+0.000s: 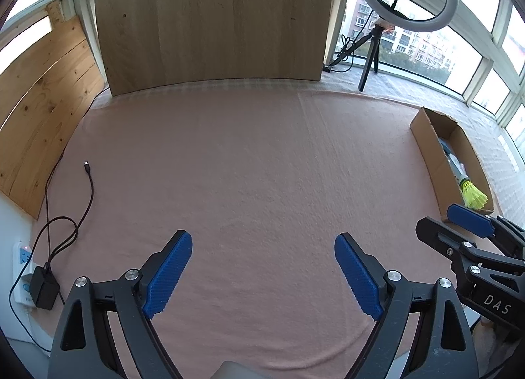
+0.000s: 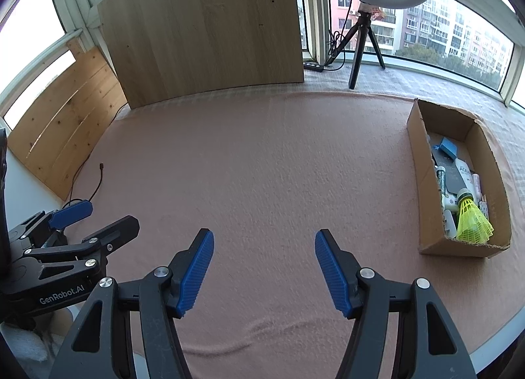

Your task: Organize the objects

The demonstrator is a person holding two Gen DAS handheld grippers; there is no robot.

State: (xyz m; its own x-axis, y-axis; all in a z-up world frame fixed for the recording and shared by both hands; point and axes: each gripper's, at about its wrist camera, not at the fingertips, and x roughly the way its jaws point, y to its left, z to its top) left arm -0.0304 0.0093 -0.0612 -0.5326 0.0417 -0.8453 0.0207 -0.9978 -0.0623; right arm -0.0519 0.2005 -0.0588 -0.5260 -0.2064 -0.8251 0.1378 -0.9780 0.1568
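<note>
Both grippers hang empty with jaws apart: the cardboard box [image 2: 426, 188] (its long axis running away) lies rightward, nearer the right gripper [image 2: 264, 247] than the left gripper [image 1: 262, 247]

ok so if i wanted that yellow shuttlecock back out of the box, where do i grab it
Pinch the flared yellow skirt of the shuttlecock, coming from above. It lies on top at the cardboard box's near end, cork pointing away, and the walls block a side approach.

Black tongs [image 2: 264, 241], ribbed blue pads [image 1: 170, 275], silver screws
</note>
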